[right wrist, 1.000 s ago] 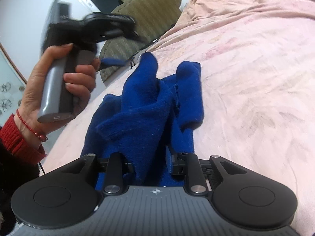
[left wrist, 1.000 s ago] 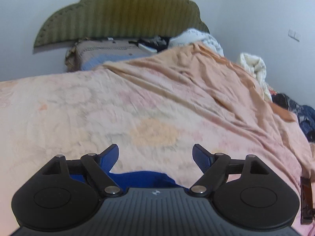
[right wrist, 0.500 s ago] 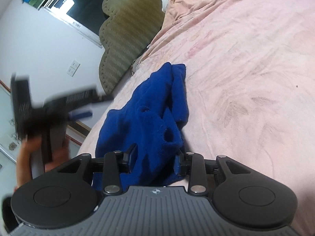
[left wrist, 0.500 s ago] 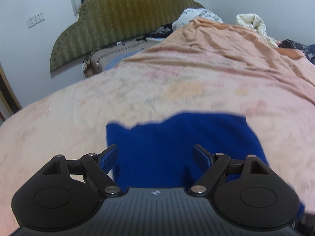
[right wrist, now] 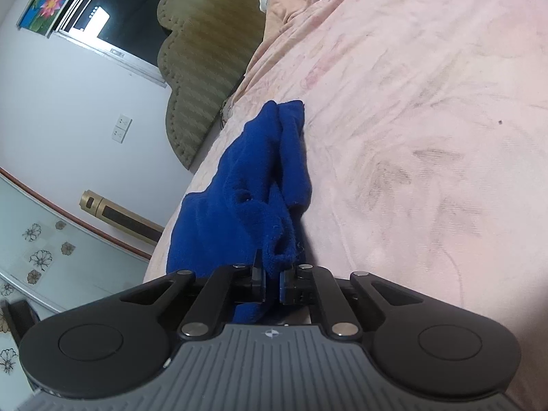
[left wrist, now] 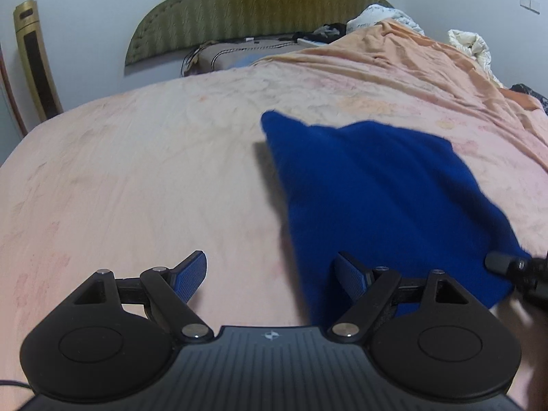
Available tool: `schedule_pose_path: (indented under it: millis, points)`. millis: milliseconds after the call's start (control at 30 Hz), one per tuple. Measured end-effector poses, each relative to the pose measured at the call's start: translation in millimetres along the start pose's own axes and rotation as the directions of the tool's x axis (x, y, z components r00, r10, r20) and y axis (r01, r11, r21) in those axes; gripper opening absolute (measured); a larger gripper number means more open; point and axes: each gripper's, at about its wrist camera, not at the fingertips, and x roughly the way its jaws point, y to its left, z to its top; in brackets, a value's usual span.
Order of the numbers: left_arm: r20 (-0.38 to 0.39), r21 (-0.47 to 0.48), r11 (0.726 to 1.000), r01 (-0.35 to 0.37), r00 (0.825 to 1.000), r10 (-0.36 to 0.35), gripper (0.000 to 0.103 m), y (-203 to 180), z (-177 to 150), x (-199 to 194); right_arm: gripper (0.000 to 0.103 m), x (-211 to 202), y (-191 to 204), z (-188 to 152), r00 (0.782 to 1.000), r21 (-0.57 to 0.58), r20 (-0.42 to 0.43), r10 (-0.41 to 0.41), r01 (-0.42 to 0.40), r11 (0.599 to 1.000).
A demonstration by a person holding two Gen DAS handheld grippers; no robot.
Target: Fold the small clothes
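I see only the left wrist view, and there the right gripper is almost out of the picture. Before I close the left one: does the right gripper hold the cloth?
Observer: Yes. The right gripper has just closed its jaws and is shut on the near hem of the cloth.
Operator: In my view the cloth looks like one smooth sheet. Is it the same from that side?
Observer: No. In the right wrist view it is bunched in long folds that run away from the gripper.
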Motion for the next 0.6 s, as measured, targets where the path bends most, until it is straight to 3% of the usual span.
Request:
schedule_pose_path:
  millis: [167, 233, 400, 467, 600]
  points:
    - [0.008, 0.012, 1.000, -0.023, 1.000, 0.023, 0.082, 5, 7, 3, 0.012, 0, 2, -1, 1.000, -0.021, -0.021, -0.002, 0.002, 1.000]
    - [0.016, 0.009, 1.000, -0.005, 1.000, 0.005, 0.082, 6, 18, 8, 0.022, 0, 1, 3, 0.999, -0.027, -0.035, 0.003, -0.004, 1.000]
    - [0.023, -0.015, 0.999, 0.034, 0.999, -0.033, 0.082, 8, 51, 34, 0.034, -6, 3, 21, 0.998, -0.091, -0.067, 0.016, -0.022, 0.996]
    - [0.029, -0.028, 0.998, 0.051, 0.998, -0.050, 0.082, 9, 63, 44, 0.044, -7, 10, 36, 0.999, -0.163, -0.032, -0.034, 0.028, 0.986]
    - [0.017, -0.057, 0.995, 0.076, 0.997, -0.075, 0.082, 13, 80, 70, 0.045, 5, 27, 74, 0.991, -0.295, 0.033, -0.129, 0.133, 0.946]
